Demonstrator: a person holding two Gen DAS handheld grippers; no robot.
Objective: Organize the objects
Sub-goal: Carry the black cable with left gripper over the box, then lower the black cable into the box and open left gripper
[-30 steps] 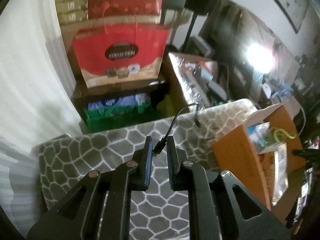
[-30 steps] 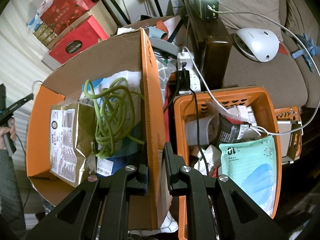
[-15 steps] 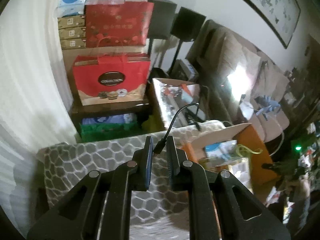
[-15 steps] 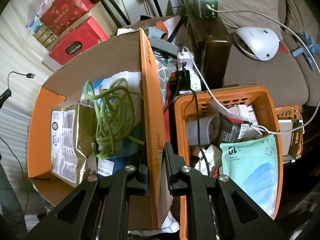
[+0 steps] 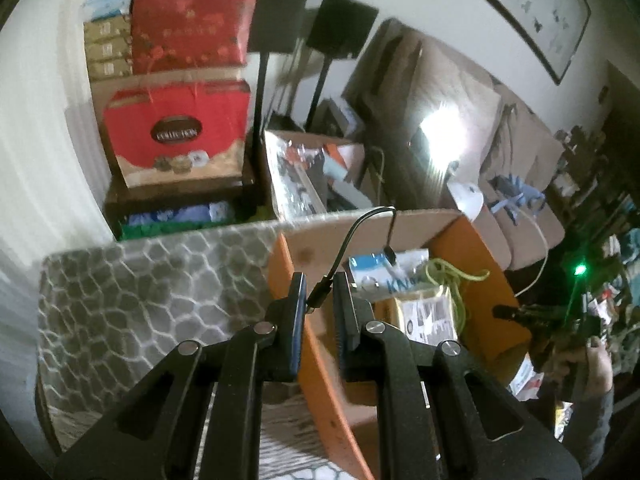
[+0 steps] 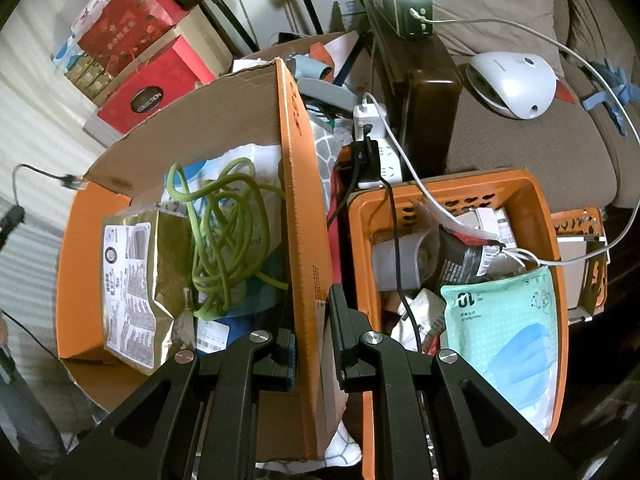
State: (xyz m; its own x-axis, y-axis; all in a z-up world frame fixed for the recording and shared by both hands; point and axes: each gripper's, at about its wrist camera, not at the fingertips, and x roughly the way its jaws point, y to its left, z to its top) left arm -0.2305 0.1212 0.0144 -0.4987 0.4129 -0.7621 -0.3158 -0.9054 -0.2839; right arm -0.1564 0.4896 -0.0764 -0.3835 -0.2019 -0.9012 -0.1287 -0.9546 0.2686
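My left gripper (image 5: 318, 280) is shut on one plug of a short black cable (image 5: 352, 228). The cable arcs upward and its free plug hangs over the open orange cardboard box (image 5: 472, 248). In the right wrist view the same cable (image 6: 40, 172) shows at the box's far left corner. My right gripper (image 6: 310, 300) is shut on the upright orange flap (image 6: 304, 200) of that box. Inside the box lie a tangled green cord (image 6: 220, 232), a gold pouch (image 6: 136, 272) and a blue-and-white packet.
A grey patterned cushion (image 5: 140, 292) lies left of the box. An orange plastic basket (image 6: 540, 200) to its right holds a mask pack (image 6: 504, 320), cups and wires. A power strip (image 6: 380, 160), a sofa with a white device (image 6: 516, 80) and red gift bags (image 5: 176, 136) stand behind.
My left gripper has carried the black cable to the right, from above the patterned cushion to over the orange box's edge. The right gripper has stayed put on the flap.
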